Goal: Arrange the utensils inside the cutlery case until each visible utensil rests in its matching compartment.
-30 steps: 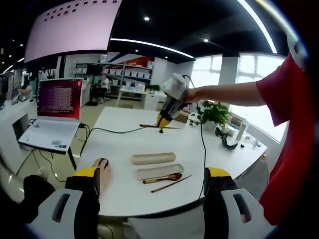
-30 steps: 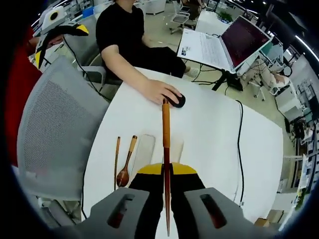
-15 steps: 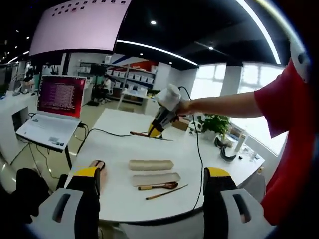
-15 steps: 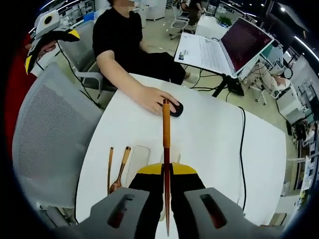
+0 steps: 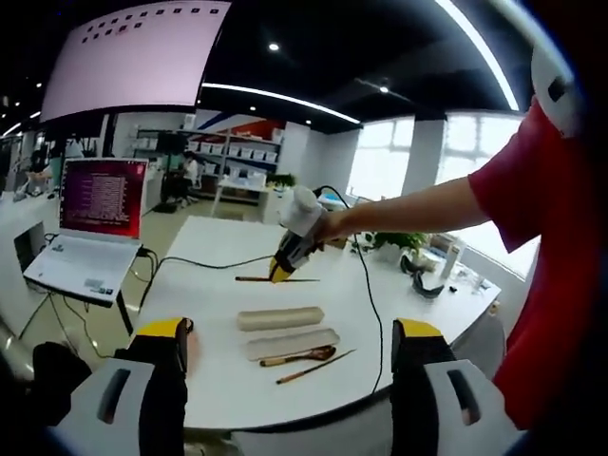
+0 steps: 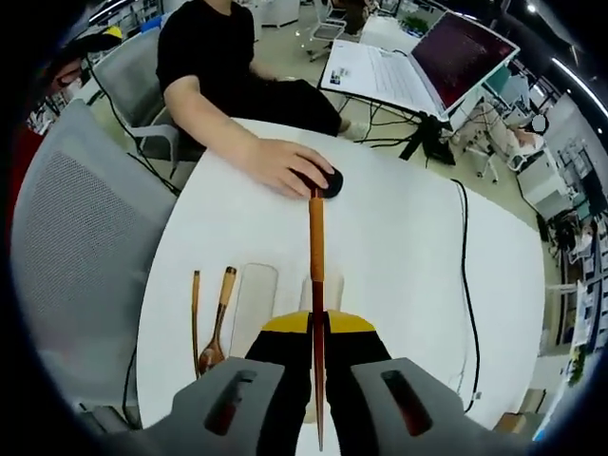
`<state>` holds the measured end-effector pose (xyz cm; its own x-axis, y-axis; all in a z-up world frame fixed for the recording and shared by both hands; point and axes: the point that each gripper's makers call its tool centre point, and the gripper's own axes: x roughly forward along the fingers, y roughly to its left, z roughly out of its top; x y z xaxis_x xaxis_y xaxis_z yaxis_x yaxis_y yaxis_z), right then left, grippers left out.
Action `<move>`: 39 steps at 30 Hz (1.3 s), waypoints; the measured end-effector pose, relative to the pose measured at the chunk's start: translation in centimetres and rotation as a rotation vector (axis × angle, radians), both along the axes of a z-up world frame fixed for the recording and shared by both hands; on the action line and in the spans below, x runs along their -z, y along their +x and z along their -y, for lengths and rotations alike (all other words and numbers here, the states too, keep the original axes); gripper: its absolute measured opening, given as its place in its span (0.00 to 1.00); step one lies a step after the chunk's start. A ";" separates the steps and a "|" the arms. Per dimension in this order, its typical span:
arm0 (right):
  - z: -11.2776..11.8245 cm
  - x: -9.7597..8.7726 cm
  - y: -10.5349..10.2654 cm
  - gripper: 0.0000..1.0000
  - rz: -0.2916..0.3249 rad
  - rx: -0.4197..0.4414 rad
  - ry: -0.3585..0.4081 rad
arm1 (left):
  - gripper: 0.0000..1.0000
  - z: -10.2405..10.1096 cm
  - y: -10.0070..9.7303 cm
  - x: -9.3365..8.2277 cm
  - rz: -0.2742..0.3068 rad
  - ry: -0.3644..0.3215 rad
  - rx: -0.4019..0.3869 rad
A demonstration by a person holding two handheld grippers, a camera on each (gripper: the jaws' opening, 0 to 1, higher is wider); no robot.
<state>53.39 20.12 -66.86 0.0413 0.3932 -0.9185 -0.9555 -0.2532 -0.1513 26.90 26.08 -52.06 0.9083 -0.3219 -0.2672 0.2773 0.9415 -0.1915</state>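
Note:
On the white table [image 5: 218,285] lies the beige cutlery case in two long parts, a closed-looking piece [image 5: 280,317] and a shallow tray [image 5: 290,342]. A wooden spoon [image 5: 294,356] and one wooden chopstick [image 5: 315,366] lie beside the tray. My left gripper [image 5: 290,366] hangs open in front of the table with nothing between its jaws. My right gripper [image 5: 290,242] is in the air above the case, shut on a second chopstick [image 5: 275,279]. In the right gripper view that chopstick [image 6: 315,256] points out from my right gripper [image 6: 316,328] over the case parts [image 6: 249,296], with the spoon [image 6: 217,332] to their left.
A seated person's hand [image 6: 280,163] rests on a black mouse [image 6: 331,182] at the table's far side. An open laptop [image 5: 90,218] stands on a side desk. A black cable [image 6: 465,266] crosses the table. A grey mesh chair [image 6: 66,237] stands by the table edge.
My right gripper, still shut on the chopstick, has come lower and closer to the case. Both views have shifted with the hands; the things on the table lie as before.

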 end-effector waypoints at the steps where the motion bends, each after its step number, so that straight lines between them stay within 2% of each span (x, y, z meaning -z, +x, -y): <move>1: 0.0 0.0 0.1 0.00 0.002 0.002 -0.001 | 0.89 -0.1 0.0 -0.2 0.008 0.006 -0.004; 5: -0.1 0.3 0.7 0.00 0.004 0.003 -0.002 | 0.89 -0.5 -0.4 -0.1 -0.008 0.006 -0.018; 8: 0.4 1.9 1.6 0.00 -0.002 0.019 -0.007 | 0.89 -1.0 -1.0 0.3 -0.042 -0.021 -0.043; 9: 0.8 2.6 1.5 0.00 -0.013 0.054 -0.010 | 0.90 -1.1 -1.2 0.2 -0.046 -0.025 -0.042; 13: 0.8 4.1 0.8 0.00 -0.059 0.080 0.013 | 0.92 -2.2 -2.1 0.3 -0.059 -0.014 -0.080; 17: 0.9 5.0 0.7 0.00 -0.023 0.045 -0.016 | 0.92 -2.4 -2.5 1.2 -0.075 -0.042 -0.102; 19: 0.9 5.2 0.4 0.00 -0.039 0.053 -0.016 | 0.91 -2.2 -2.8 1.8 -0.100 -0.028 -0.097; 22: 0.6 5.8 1.0 0.00 -0.033 0.049 -0.016 | 0.86 -2.2 -2.9 2.0 -0.108 0.010 -0.079; 24: 0.9 6.5 1.6 0.00 -0.024 0.040 -0.028 | 0.85 -2.3 -3.0 2.4 -0.146 0.035 -0.072; 28: 1.1 7.0 1.8 0.00 -0.046 0.077 -0.015 | 0.89 -2.1 -2.9 1.4 -0.103 0.030 -0.068; 30: 1.3 7.3 1.4 0.00 -0.041 0.069 -0.011 | 0.87 -2.0 -2.6 0.9 -0.059 0.067 -0.052; 34: 1.6 8.2 1.8 0.00 -0.044 0.063 -0.013 | 0.91 -2.2 -2.4 1.3 -0.088 0.078 -0.051; 39: 1.8 9.3 1.9 0.01 -0.038 0.037 -0.015 | 0.91 -2.4 -2.4 1.2 -0.095 0.035 -0.064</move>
<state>55.24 18.27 -76.17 0.0210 0.3779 -0.9256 -0.9693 -0.2191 -0.1115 24.54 28.44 -53.29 0.8967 -0.2528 -0.3634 0.1981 0.9633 -0.1812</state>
